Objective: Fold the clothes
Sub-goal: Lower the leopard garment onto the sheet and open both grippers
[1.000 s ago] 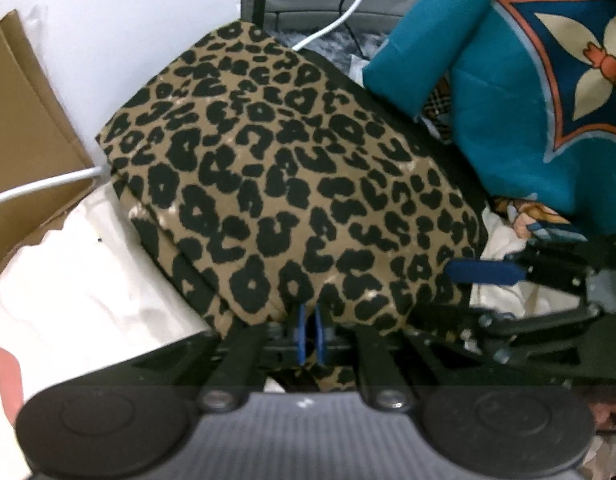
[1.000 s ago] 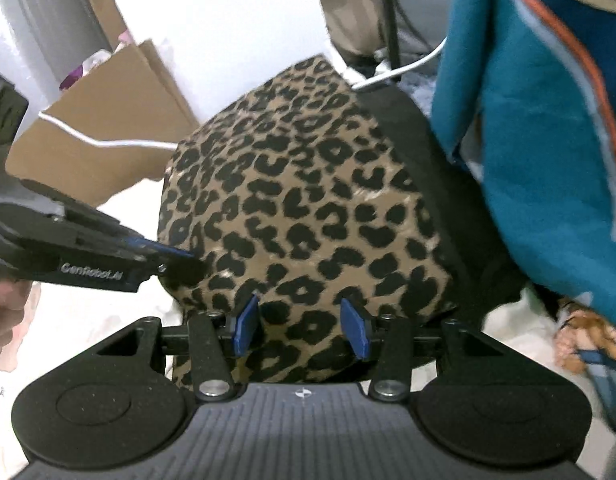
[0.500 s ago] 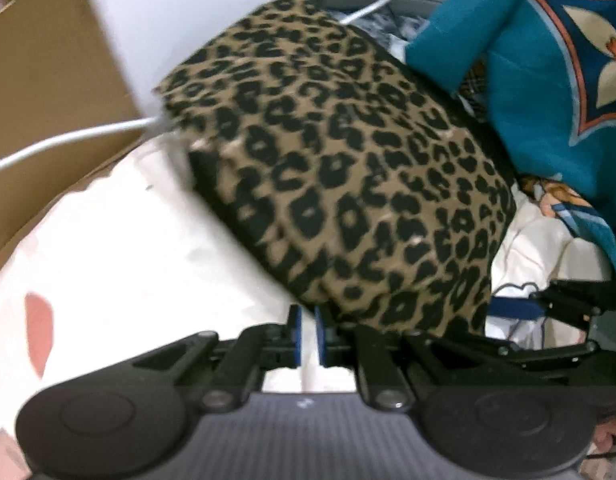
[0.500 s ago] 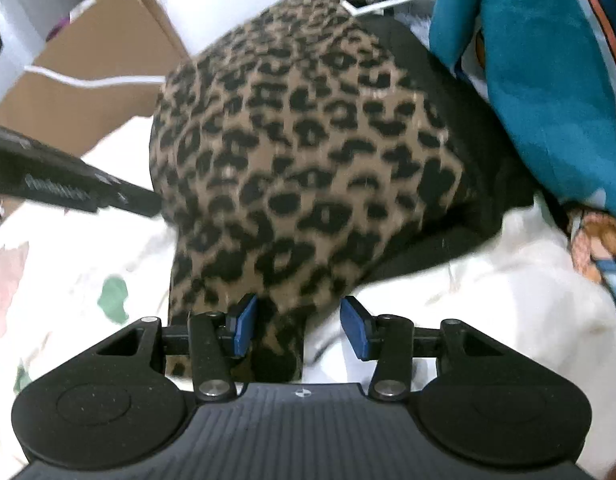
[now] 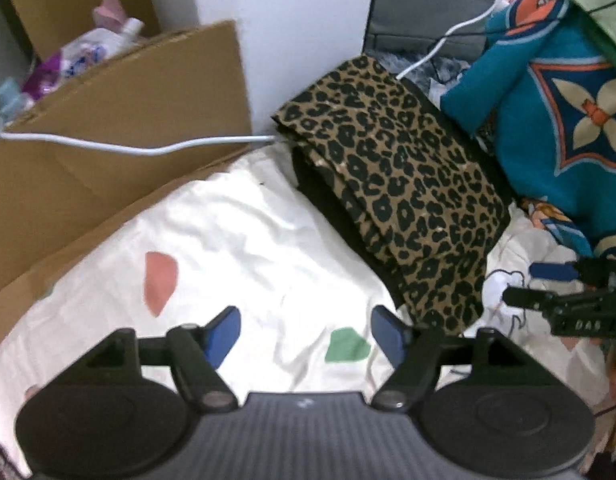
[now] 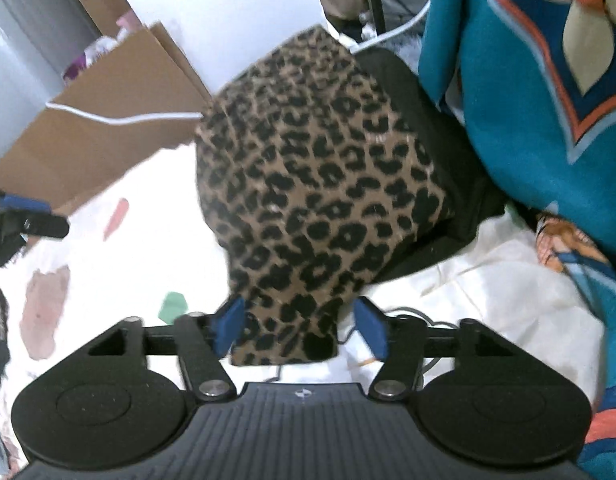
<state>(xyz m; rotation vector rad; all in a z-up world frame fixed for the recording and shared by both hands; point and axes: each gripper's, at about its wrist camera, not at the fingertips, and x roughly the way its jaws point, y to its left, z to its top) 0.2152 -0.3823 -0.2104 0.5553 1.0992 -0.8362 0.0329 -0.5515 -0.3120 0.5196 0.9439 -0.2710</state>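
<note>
Leopard-print garment (image 6: 316, 184) lies folded on the white sheet (image 5: 235, 248); as the left gripper (image 5: 305, 336), empty, and the right gripper (image 6: 299, 328), astride its near corner, are both opening, lift straight off so no layer drags.

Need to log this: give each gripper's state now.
Left gripper: jaws opening, nothing between them.
Right gripper: jaws opening around the leopard-print garment's near edge, not clamped.

One leopard-print garment (image 5: 404, 184), one teal blanket (image 5: 548, 120), two hand-held grippers (image 5: 303, 334).

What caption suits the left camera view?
Left gripper opening above the white sheet, beside the folded leopard-print garment.
</note>
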